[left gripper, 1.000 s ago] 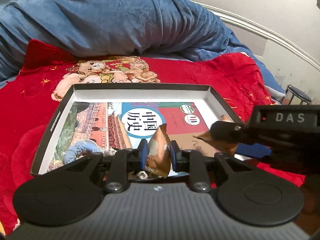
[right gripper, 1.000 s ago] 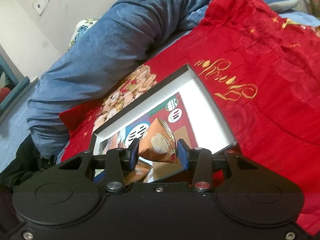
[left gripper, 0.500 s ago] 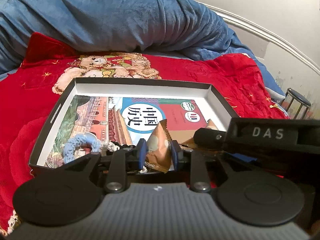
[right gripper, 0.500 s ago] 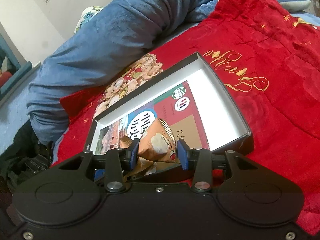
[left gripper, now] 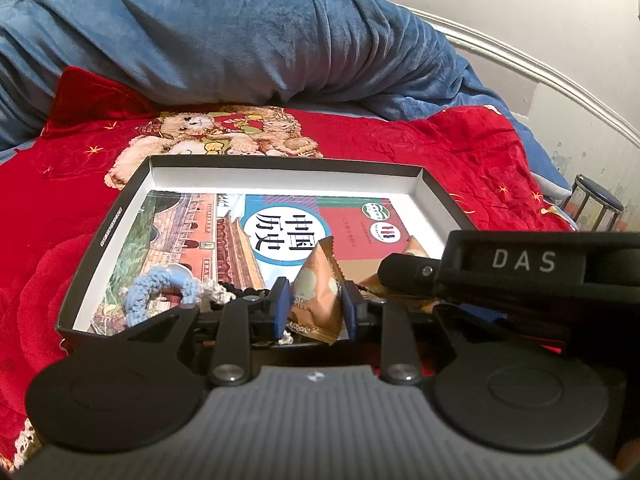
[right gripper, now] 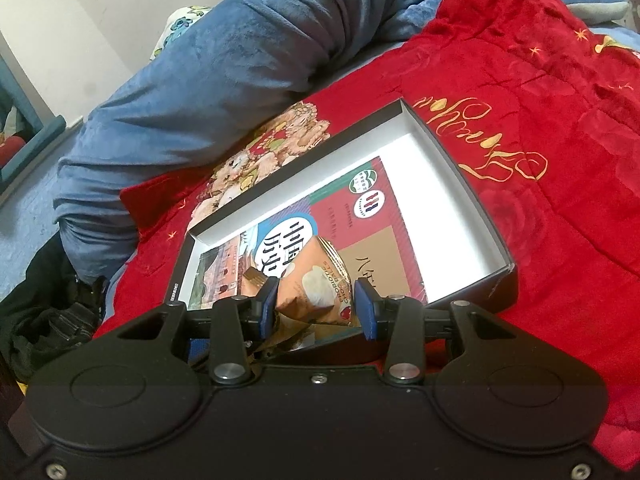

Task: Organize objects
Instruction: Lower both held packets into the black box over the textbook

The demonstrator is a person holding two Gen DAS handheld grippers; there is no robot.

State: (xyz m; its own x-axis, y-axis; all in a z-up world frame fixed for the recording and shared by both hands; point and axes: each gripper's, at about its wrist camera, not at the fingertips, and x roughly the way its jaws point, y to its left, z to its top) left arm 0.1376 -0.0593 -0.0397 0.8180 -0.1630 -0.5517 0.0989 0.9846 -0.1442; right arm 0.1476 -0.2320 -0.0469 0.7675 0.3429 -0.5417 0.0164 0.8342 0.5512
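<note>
Here, in the left wrist view, the left gripper (left gripper: 314, 306) has just been opening around an orange snack packet (left gripper: 316, 300), which stands between its blue pads over the near end of the black box (left gripper: 96, 240), above the history book (left gripper: 280, 232) and beside a blue crochet piece (left gripper: 160, 288); whether the pads touch it is hard to tell. In the right wrist view, the right gripper (right gripper: 316, 304) pinches a second snack packet (right gripper: 316, 284) over the same box. Both drops seem under way; next, spread the jaws and back out without snagging the wrappers

A home bedroom — a bed with a red quilt (left gripper: 400, 148), a rumpled blue blanket (left gripper: 240, 40) and a white bedframe (left gripper: 540, 76).
</note>
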